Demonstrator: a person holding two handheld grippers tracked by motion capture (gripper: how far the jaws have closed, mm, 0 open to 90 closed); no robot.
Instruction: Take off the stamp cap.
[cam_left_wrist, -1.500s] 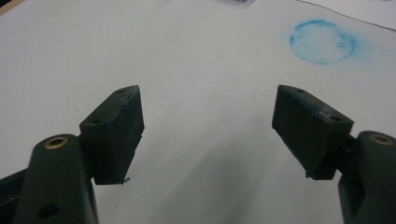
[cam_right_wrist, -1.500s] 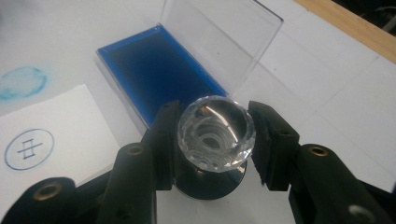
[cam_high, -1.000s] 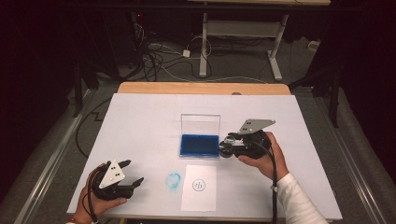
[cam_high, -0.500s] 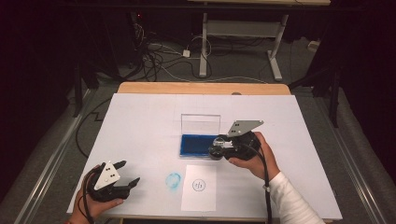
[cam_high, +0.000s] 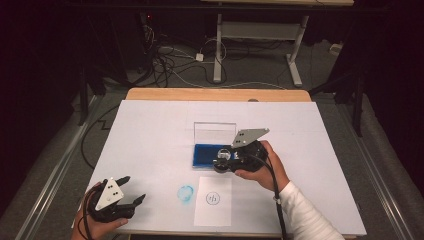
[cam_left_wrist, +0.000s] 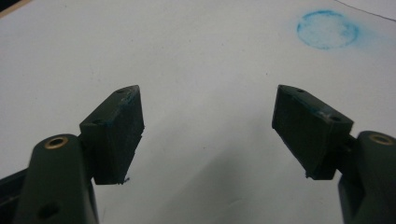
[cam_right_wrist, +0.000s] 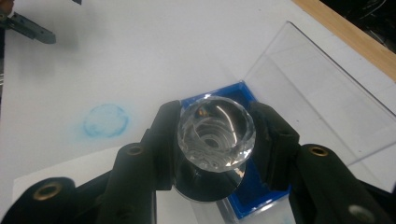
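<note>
High view: paper sheet (cam_high: 213, 201), mark illegible.

Stamp (cam_right_wrist: 215, 140): base and printing face hidden behind its clear faceted knob and the right gripper (cam_right_wrist: 215, 154) jaws. Ink pad (cam_right_wrist: 243, 93): mostly covered by the stamp; near corner cut by the lower edge. Lid (cam_right_wrist: 327, 88): far end cut by the right edge. Mark on the paper (cam_high: 213, 198): too small to read. Left hand (cam_high: 97, 227): cut by the bottom edge.
</note>
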